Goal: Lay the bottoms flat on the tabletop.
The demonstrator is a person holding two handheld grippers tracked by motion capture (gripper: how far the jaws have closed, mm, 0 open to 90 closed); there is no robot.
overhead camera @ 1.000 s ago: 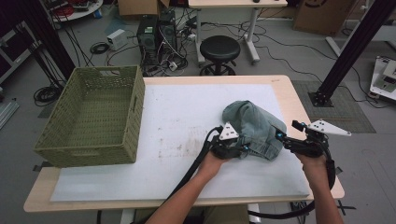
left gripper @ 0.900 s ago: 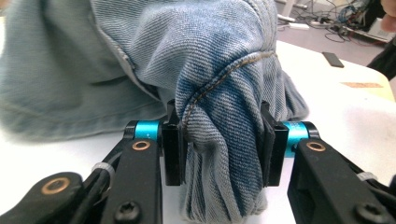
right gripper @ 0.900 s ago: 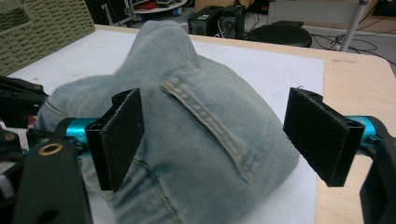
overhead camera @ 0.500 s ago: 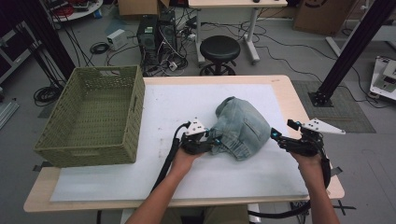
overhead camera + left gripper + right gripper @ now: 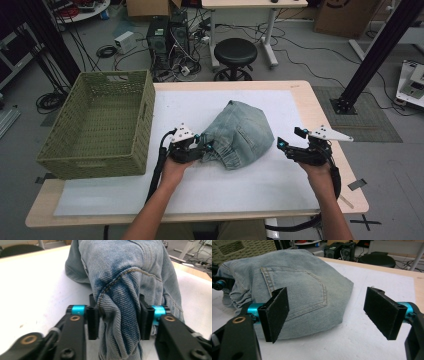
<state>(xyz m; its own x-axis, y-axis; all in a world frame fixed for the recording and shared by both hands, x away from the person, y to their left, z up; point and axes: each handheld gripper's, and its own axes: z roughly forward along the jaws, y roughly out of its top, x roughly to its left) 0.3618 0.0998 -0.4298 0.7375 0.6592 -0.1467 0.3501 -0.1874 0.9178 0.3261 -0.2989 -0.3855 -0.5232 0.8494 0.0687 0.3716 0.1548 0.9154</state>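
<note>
I'm seeing the folded jeans [image 5: 239, 134] lying mid-table, the basket [image 5: 102, 125] sitting well off to their left. My left gripper [image 5: 204, 148] is pinching their near-left fold, its jaws having just been easing wider; my right gripper [image 5: 284, 145] is hanging wide open, just right of them.

Table [image 5: 300, 95]: jeans [image 5: 240, 132], basket [image 5: 100, 125] (white mat [image 5: 260, 185])

A: What surrounds the bench [image 5: 300, 90]?
B: A grey floor [image 5: 310, 55] strewn with black cables [image 5: 105, 51]. Behind it stand a round black stool [image 5: 235, 52], computer towers [image 5: 167, 37] and a pale desk [image 5: 240, 4]. A black metal post [image 5: 380, 47] leans at right.
</note>
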